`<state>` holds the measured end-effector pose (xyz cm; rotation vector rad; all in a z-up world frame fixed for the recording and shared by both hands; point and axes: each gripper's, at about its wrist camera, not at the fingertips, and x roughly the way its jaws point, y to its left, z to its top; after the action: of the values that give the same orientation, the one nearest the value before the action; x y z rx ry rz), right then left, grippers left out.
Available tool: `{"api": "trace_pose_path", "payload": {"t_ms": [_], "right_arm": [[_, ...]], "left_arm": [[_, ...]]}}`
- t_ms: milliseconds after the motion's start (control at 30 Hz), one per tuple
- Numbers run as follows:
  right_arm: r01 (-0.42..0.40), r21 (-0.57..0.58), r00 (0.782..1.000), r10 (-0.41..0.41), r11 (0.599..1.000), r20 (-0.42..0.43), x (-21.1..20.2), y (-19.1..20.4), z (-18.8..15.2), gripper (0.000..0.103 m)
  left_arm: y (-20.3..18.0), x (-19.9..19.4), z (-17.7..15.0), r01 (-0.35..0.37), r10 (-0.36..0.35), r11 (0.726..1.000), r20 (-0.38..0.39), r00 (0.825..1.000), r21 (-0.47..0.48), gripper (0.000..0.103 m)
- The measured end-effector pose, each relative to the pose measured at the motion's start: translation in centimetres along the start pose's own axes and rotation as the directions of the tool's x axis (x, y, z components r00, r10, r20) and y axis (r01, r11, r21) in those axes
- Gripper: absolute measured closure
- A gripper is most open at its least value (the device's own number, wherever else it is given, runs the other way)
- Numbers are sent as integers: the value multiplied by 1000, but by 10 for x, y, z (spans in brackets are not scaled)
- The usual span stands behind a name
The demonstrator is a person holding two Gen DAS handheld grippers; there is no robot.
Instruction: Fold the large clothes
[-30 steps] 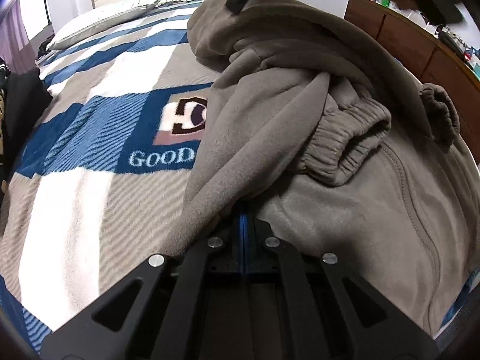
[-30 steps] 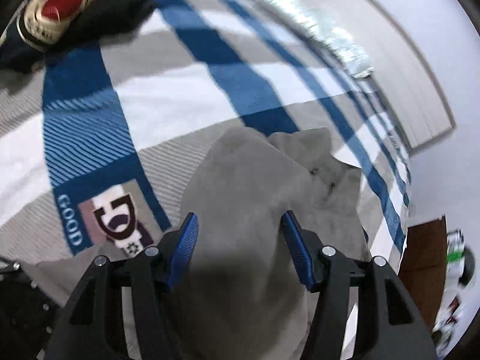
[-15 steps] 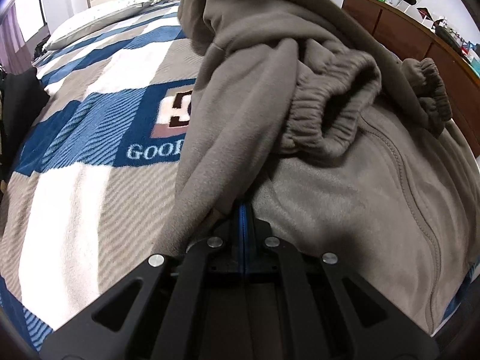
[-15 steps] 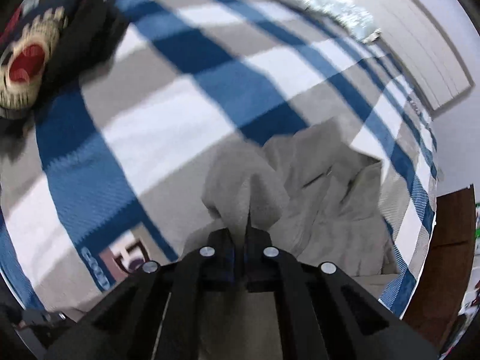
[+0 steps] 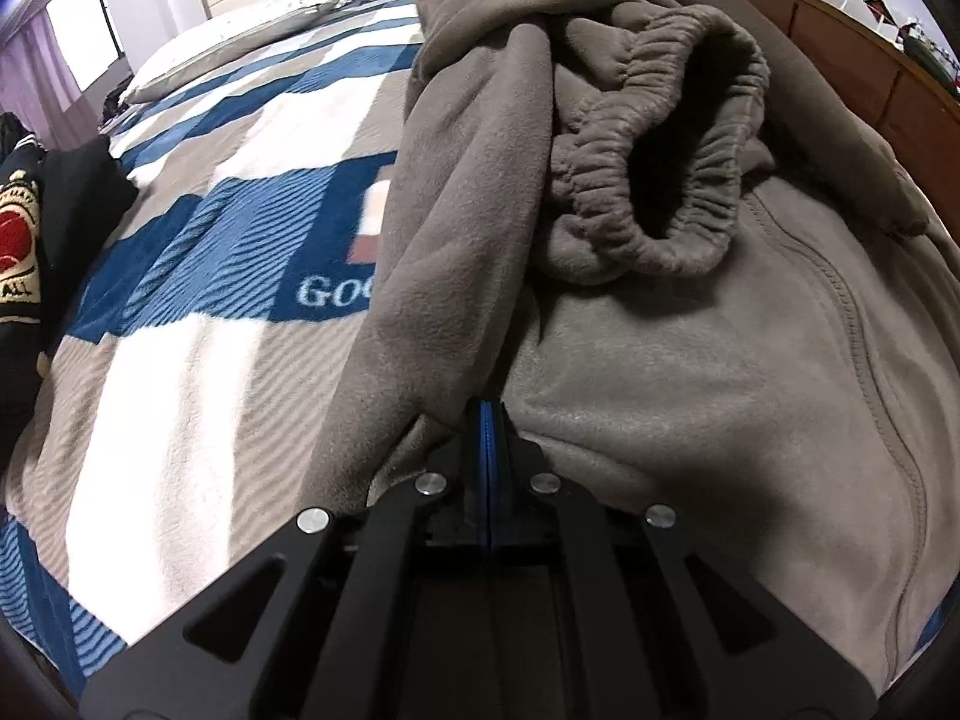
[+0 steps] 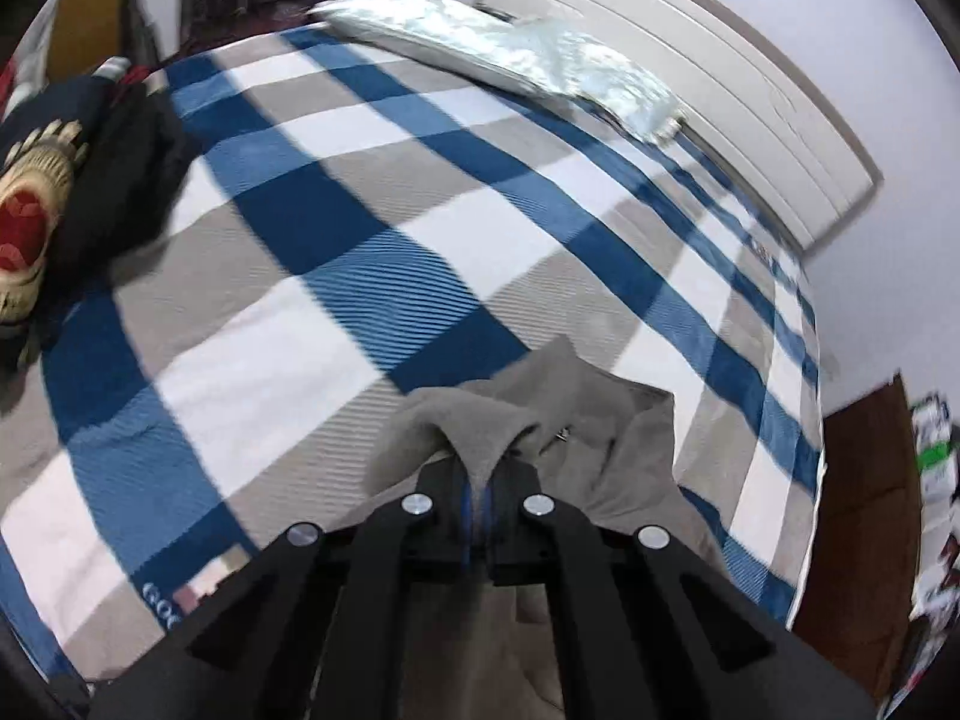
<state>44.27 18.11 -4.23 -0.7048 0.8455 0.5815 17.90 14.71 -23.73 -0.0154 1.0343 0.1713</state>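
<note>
Having just closed on a fold of the soft grey-brown fleece hoodie [image 6: 480, 420], the right hand-held gripper [image 6: 478, 480] lifts it off the blue-checked bed blanket [image 6: 372, 228] while the left hand-held gripper [image 5: 489, 420] stays clamped on its near edge, starting a fold.

A bed [image 6: 774, 360] carries everything, covered by a fleecy blanket [image 6: 336, 252] checked in blue, white and grey-beige, with a dark blue panel lettered in white [image 5: 333, 294] partly hidden under cloth. Directly on the blanket lies a big grey-brown fleece garment [image 5: 690, 372], bunched and partly lifted, one elastic-cuffed opening [image 5: 678, 180] gaping on top of its folds, and well apart from it, at the bed's far side, a black garment [image 6: 114, 180] with a red and cream emblem. A pale, crumpled pillow [image 6: 516, 60] rests at the head, against the light slatted headboard [image 6: 720, 84].
</note>
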Motion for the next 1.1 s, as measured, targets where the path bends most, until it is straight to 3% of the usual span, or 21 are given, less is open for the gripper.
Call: {"api": "trace_pose_path", "payload": {"t_ms": [133, 267, 367, 467, 533, 567, 600, 667, 767, 867, 933, 967, 1100], "right_arm": [[-31, 152, 999, 34, 988, -17, 30, -35, -12, 102], [-43, 293, 993, 74, 955, -95, 79, -49, -39, 101], [-12, 312, 985, 65, 950, -161, 107, -44, -63, 99], [0, 302, 973, 70, 953, -221, 118, -36, -82, 86], [-24, 307, 978, 86, 951, -191, 105, -34, -93, 83], [-33, 318, 982, 90, 947, -166, 94, -37, -97, 76], [-41, 328, 984, 94, 944, -150, 84, -38, -99, 62], [-69, 335, 988, 110, 940, -106, 61, -42, -105, 42], [-102, 318, 991, 124, 943, -50, 23, -42, -115, 42], [-160, 324, 986, 169, 932, 0, -11, -38, -132, 46], [-201, 343, 977, 211, 918, 6, -25, -29, -148, 76], [-216, 349, 972, 234, 912, -10, -26, -20, -158, 100], [-234, 352, 964, 264, 906, -38, -15, 12, -187, 103]], "left_arm": [[1, 1, 1, 0, -1, 1000, -4, 1000, -9, 100], [5, 4, 1, 5, -5, 1000, -18, 1000, -25, 100], [7, 5, 0, 4, -5, 1000, -19, 1000, -28, 99], [9, 4, 0, 9, -10, 999, -22, 1000, -31, 99], [11, 4, 0, 14, -15, 999, -23, 1000, -31, 99], [12, 4, 0, 18, -18, 999, -22, 1000, -33, 99], [13, 3, 0, 22, -23, 999, -21, 1000, -33, 99], [13, 3, 0, 27, -28, 999, -20, 999, -33, 99], [14, 1, -1, 34, -35, 999, -22, 999, -37, 99], [15, 0, -2, 35, -36, 999, -23, 999, -37, 99], [15, 0, -3, 29, -30, 999, -23, 999, -33, 99], [15, 0, -3, 27, -28, 999, -22, 999, -33, 99], [14, -1, -5, 25, -26, 999, -22, 999, -43, 99]]}}
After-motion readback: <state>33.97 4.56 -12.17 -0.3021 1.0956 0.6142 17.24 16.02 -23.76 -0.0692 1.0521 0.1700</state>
